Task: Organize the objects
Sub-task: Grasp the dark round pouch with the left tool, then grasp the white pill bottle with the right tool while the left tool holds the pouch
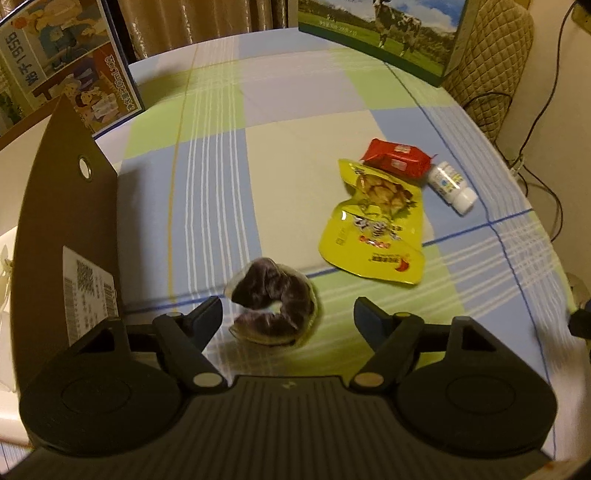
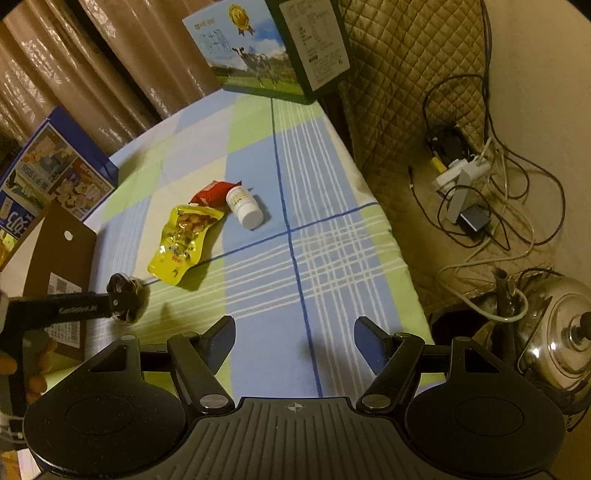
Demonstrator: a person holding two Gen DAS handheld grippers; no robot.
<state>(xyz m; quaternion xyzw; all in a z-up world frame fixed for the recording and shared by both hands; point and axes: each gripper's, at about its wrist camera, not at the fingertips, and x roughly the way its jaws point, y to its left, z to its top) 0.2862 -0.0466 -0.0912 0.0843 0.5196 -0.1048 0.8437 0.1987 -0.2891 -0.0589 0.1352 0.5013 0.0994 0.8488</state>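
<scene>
A dark purple scrunchie (image 1: 273,306) in clear wrap lies on the checked tablecloth (image 1: 221,184), between the spread fingers of my left gripper (image 1: 288,314). The gripper is open and neither finger touches the scrunchie. Further right lie a yellow snack pouch (image 1: 373,229), a red packet (image 1: 397,158) and a small white bottle (image 1: 452,184) on its side. In the right wrist view the left gripper (image 2: 118,302) reaches in from the left over the scrunchie (image 2: 127,290). My right gripper (image 2: 295,339) hangs open over bare cloth, well right of the pouch (image 2: 184,240), packet (image 2: 212,192) and bottle (image 2: 245,206).
A brown cardboard box flap (image 1: 70,221) stands at the left beside the scrunchie. A blue cartoon carton (image 1: 62,62) and a cow-picture carton (image 1: 384,33) stand at the back. Off the table's right edge are a quilted cover (image 2: 406,74), cables (image 2: 461,177) and a steel kettle (image 2: 561,332).
</scene>
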